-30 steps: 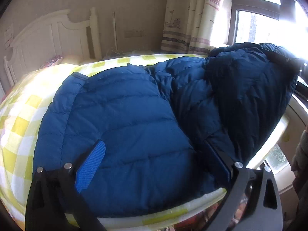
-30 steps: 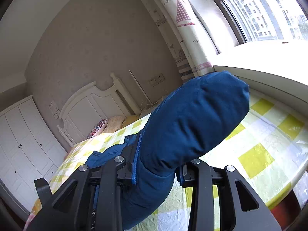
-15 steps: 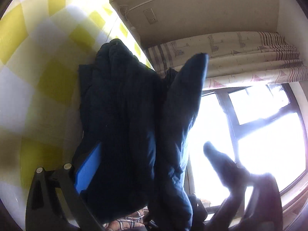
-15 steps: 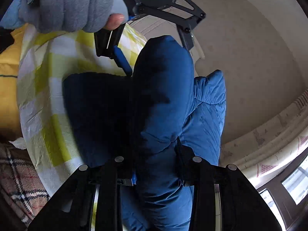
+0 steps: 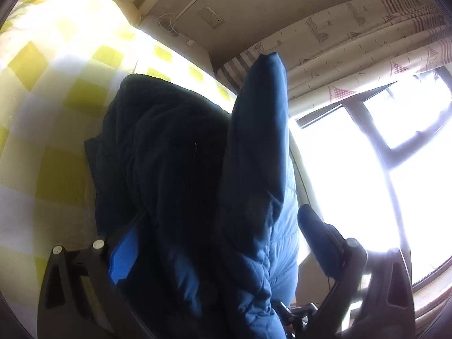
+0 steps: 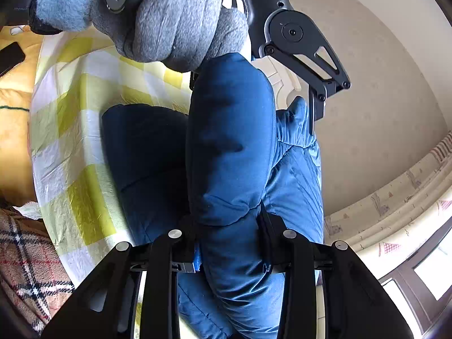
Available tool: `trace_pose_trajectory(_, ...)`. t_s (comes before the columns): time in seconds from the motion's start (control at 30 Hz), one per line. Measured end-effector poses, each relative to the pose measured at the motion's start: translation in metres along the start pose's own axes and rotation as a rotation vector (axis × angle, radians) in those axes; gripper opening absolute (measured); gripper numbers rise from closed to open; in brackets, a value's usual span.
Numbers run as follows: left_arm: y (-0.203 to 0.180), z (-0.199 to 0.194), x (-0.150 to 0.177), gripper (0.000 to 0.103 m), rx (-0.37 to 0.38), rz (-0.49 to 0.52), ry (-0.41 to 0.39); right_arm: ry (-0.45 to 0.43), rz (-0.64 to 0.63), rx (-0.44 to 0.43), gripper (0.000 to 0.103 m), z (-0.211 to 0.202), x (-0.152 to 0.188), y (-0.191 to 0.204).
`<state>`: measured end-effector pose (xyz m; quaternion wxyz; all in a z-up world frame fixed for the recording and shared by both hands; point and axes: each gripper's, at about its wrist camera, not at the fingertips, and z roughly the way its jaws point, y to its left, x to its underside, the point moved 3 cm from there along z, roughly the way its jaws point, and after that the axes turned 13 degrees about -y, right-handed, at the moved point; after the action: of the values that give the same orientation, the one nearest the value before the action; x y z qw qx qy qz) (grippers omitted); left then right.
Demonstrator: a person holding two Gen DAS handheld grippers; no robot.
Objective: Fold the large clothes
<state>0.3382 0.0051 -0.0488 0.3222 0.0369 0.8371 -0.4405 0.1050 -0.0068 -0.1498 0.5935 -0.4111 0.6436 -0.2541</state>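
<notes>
Navy quilted down jacket (image 6: 231, 152) bunched into a long roll, long axis running straight away from the right gripper (image 6: 230, 243) toward the gloved hand (image 6: 169, 19) at the top of that view. Rounded far end of the roll touching, or just under, that glove. Lower part of the jacket lying on the yellow-and-white checked bed cover (image 6: 70, 147), upper fold standing up off it.

Fabric smooth and satin-like on the raised fold, stitched in puffy channels on the panel to its right; brighter blue where lit, near black in shade.

Right fingers (image 6: 265, 226) clamped on the roll from both sides, padding bulging out past them. Left gripper (image 5: 214, 243) with fingers wide apart, jacket filling the space between; blue pad of one finger (image 5: 124, 254) half buried against the dark cloth, the other finger (image 5: 319, 231) standing clear of it against the window glare. Cannot tell whether any cloth is truly pinched.

Right wrist view only: the gloved hand gripping the handle of the left gripper, a plaid cloth (image 6: 25, 268) beside the bed, a dark phone (image 6: 10, 56) on orange bedding. Left wrist view only: wall socket (image 5: 210, 21) with a cord, patterned curtain (image 5: 353, 45), bright window (image 5: 367, 183), and the jacket's raised fold pointing up toward the curtain.
</notes>
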Motion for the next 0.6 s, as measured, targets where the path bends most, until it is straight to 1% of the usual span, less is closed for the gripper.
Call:
trace_pose_trajectory(0.03, -0.001, -0.001, -0.001, 0.101, 0.003, -0.001, -0.001, -0.006, 0.011, 0.002, 0.035, 0.000, -0.002, -0.002)
trace_pose_trajectory(0.13, 0.007, -0.014, 0.004, 0.101, 0.090, -0.049, -0.024, -0.025, 0.047, 0.008, 0.035, -0.006, -0.004, -0.007)
trace_pose_trajectory(0.17, 0.012, -0.016, 0.005, 0.101, 0.101, -0.068, -0.027, -0.028, 0.049, 0.009, 0.035, -0.007, -0.004, -0.008)
trace_pose_trajectory(0.23, 0.018, -0.015, 0.009, 0.101, 0.093, -0.080, -0.014, -0.030, 0.031, 0.004, 0.035, -0.004, -0.002, -0.001)
trace_pose_trajectory(0.33, 0.011, 0.004, 0.007, 0.101, 0.074, -0.046, 0.037, -0.030, 0.026, 0.006, 0.035, -0.004, -0.002, 0.001)
trace_pose_trajectory(0.4, 0.001, 0.019, 0.002, 0.101, 0.056, -0.013, 0.062, -0.028, 0.015, 0.013, 0.035, -0.006, -0.003, 0.005)
trace_pose_trajectory(0.47, -0.013, 0.034, -0.006, 0.101, 0.036, 0.022, 0.087, -0.031, -0.026, 0.016, 0.035, -0.007, -0.002, 0.012)
trace_pose_trajectory(0.53, -0.022, 0.045, -0.011, 0.100, -0.021, 0.091, 0.112, -0.041, -0.029, 0.019, 0.035, -0.008, -0.001, 0.014)
trace_pose_trajectory(0.57, -0.025, 0.050, -0.013, 0.095, -0.055, 0.127, 0.120, -0.046, -0.020, 0.026, 0.037, -0.009, 0.000, 0.013)
trace_pose_trajectory(0.6, -0.025, 0.052, -0.013, 0.079, -0.092, 0.160, 0.119, -0.058, -0.011, 0.034, 0.038, -0.013, 0.001, 0.010)
